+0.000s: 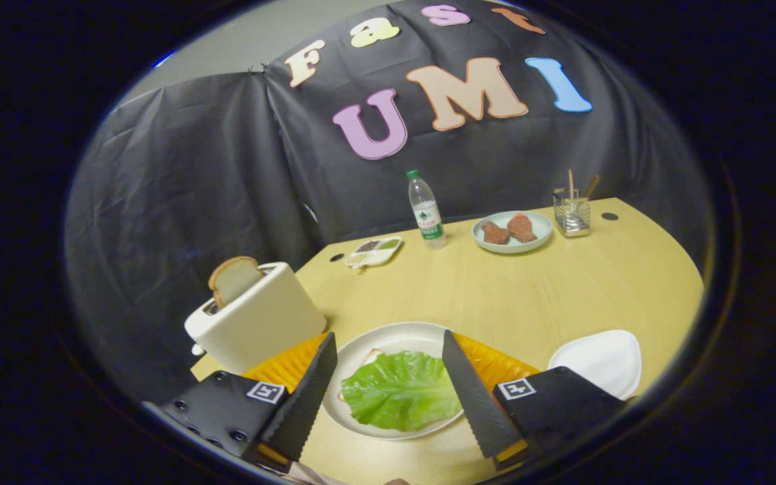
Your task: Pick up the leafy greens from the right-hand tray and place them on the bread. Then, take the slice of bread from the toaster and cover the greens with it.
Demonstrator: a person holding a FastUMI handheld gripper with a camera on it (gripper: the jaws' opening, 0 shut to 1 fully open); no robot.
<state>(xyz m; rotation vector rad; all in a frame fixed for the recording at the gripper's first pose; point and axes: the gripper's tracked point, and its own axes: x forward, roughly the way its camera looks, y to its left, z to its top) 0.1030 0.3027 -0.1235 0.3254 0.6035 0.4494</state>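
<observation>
While the jaws hang released over the leafy greens (pixel 401 391), the toaster's bread slice (pixel 233 279) waits — light, crumbly; pinch its exposed top edge.

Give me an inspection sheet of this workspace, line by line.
Surface: light wooden table, round cable holes near its far edge.
Job's things: lettuce leaf lies on bread on the round plate; bread slice stands in the white toaster; white tray sits to the right, bare.
Clutter: water bottle, plate of two reddish-brown pieces, small divided dish, wire holder with sticks.
Gripper: gripper open, fingers either side of the leaf, holding nothing.
Cables: nothing seen.
Surroundings: black cloth wall behind the table.
</observation>
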